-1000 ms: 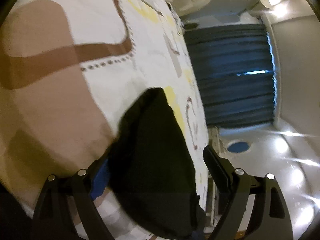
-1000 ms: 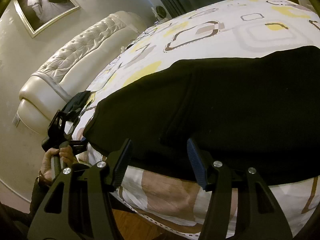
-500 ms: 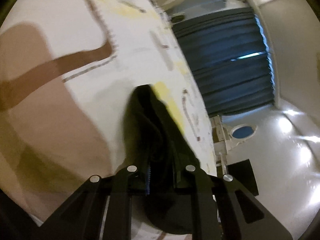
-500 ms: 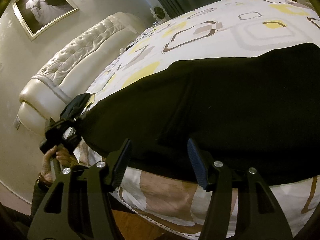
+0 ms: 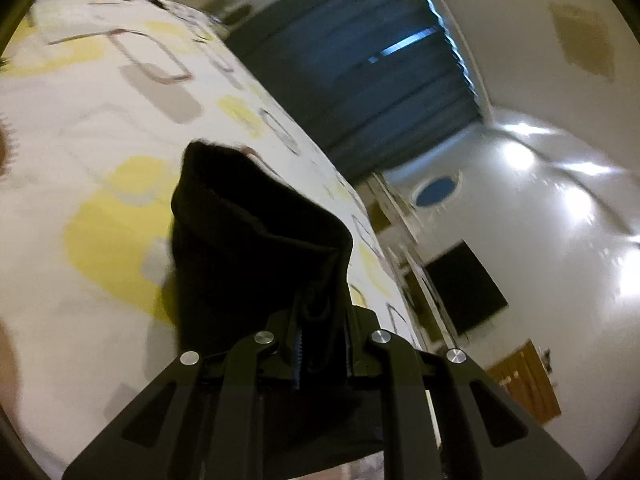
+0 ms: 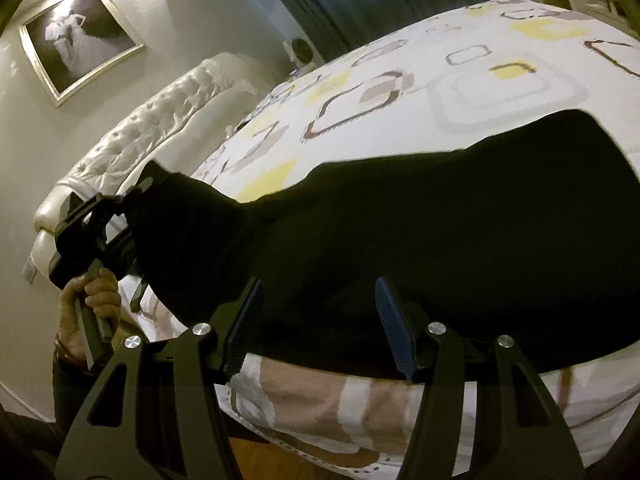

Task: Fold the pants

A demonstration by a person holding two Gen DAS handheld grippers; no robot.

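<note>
On the bed (image 6: pixel 500 80) | one pants (image 6: pixel 440 248) | left tongs (image 5: pixel 320 344) clamped on pants | right tongs (image 6: pixel 316 320) apart

Counts, both views together:

- Pants (image 6: pixel 420 248): one pair, black.
- Grippers: two, namely left gripper (image 5: pixel 320 344) and right gripper (image 6: pixel 320 320), each with two fingers.
- Hands in view: one (image 6: pixel 90 300), on the left gripper's handle.
- Bed: one, with one patterned cover (image 6: pixel 460 92) and one white tufted headboard (image 6: pixel 160 120).
- Framed pictures on the wall: one (image 6: pixel 80 40).
- Curtains: one dark blue stretch (image 5: pixel 360 72) (panel count can't be made out).
- Dark flat screens: one (image 5: pixel 464 288).
- Round blue shapes on the far wall: one (image 5: pixel 434 192) (too blurred to identify).
- Wooden furniture pieces: one (image 5: pixel 524 380).
</note>
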